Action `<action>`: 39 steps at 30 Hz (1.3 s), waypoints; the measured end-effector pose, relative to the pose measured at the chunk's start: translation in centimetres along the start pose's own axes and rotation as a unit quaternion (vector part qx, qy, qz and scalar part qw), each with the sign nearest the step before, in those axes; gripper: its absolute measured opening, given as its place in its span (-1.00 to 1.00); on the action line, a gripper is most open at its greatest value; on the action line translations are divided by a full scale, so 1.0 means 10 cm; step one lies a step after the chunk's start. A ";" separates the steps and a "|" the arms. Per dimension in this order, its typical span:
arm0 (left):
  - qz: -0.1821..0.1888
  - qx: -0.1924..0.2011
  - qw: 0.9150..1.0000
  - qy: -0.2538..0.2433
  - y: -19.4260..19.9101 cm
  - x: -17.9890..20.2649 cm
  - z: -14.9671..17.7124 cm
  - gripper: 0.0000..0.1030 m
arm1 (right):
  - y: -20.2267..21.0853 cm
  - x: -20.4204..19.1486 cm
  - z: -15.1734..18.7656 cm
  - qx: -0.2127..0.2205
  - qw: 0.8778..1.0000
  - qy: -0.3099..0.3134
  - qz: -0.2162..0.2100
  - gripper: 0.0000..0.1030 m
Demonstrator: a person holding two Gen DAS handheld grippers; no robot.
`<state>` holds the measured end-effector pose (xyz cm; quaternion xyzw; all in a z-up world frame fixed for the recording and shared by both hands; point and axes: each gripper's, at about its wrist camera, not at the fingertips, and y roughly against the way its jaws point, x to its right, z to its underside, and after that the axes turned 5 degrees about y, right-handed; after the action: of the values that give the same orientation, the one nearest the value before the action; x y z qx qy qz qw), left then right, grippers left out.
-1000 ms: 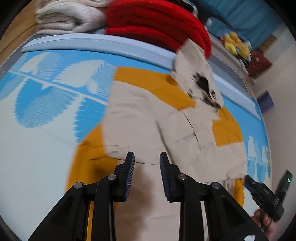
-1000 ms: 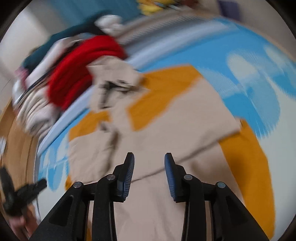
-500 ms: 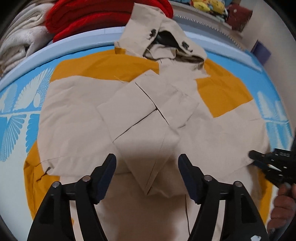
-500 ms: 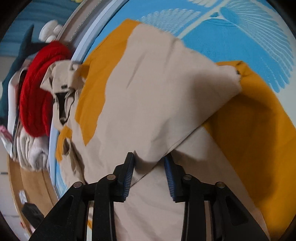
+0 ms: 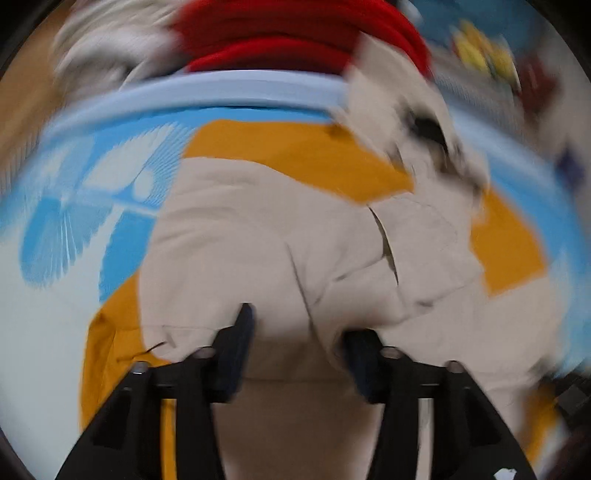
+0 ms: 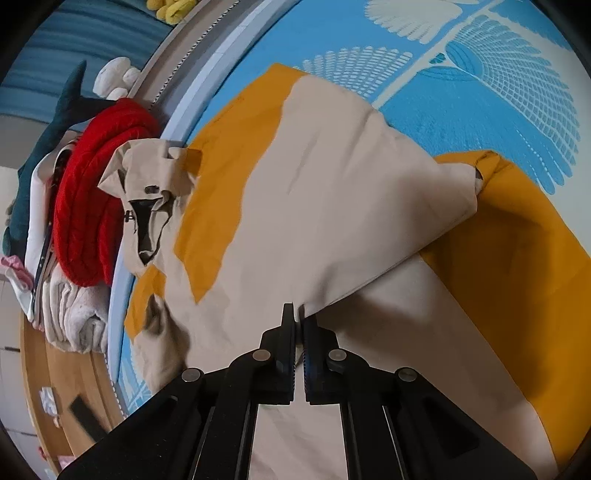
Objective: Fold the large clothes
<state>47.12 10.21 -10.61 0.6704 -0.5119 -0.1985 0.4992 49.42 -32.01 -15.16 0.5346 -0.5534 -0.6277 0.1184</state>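
**Beige-and-mustard jacket on the patterned bed: gripper and surroundings status**

The right gripper (image 6: 299, 314) has its two black jaws pressed together on a folded edge of the beige-and-mustard woven jacket (image 6: 332, 206); the cloth edge enters the narrow slot between the blue-lined pads. The pinched layer is a broad beige panel folded over the jacket body, its far corner ending beside a bunched mustard cuff (image 6: 487, 166).

The left gripper (image 5: 299, 332) stands partly open and its jaws are closing. Beige cloth lies between the pads, and the right pad is partly covered by a fold. The view is motion-blurred, so contact between pads and cloth cannot be confirmed.

The jacket lies spread flat on a bed sheet printed with blue and white fan shapes (image 6: 480, 74). Its fabric is smooth and matte, with soft creases and mustard blocks at the shoulders and sleeves. The hood (image 6: 147, 192), with a dark lining and small dark fasteners, lies at the far end and rests against the pale blue bed border (image 6: 192, 107).

Beyond the border, a stack of folded garments sits close to the hood: a red ribbed knit sweater (image 6: 88, 206) on top of a cream fleece item (image 6: 74, 310), with white and dark teal pieces alongside. A yellow plush object (image 6: 173, 9) lies further off. A wooden floor (image 6: 59, 373) carries a dark flat rectangular object (image 6: 86, 415) and small pale scraps.
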 end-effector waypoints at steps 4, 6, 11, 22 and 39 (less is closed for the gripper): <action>0.071 -0.035 0.993 0.089 0.07 -0.42 -0.09 0.18 | -0.06 0.02 0.04 -0.007 1.000 -0.009 0.006 -0.94; 0.073 -0.034 0.989 0.122 0.11 -0.60 -0.09 0.14 | -0.07 0.01 0.05 -0.003 1.000 -0.008 0.013 -0.94; 0.088 -0.080 0.977 0.176 -0.06 -0.94 -0.08 -0.58 | -0.09 0.05 0.07 -0.008 0.999 -0.021 0.028 -0.82; 0.111 0.050 0.990 0.078 0.53 -0.81 -0.33 -0.35 | 0.09 -0.02 0.08 0.021 0.998 -0.008 0.053 -0.40; -0.073 -0.066 0.995 -0.018 -0.37 -0.55 0.08 -0.35 | -0.19 -0.31 0.00 0.020 0.987 0.124 0.097 -0.31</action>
<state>46.14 14.59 -15.53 0.6678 -0.4561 -0.2798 0.5174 51.49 -29.05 -15.01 0.5548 -0.5955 -0.5310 0.2359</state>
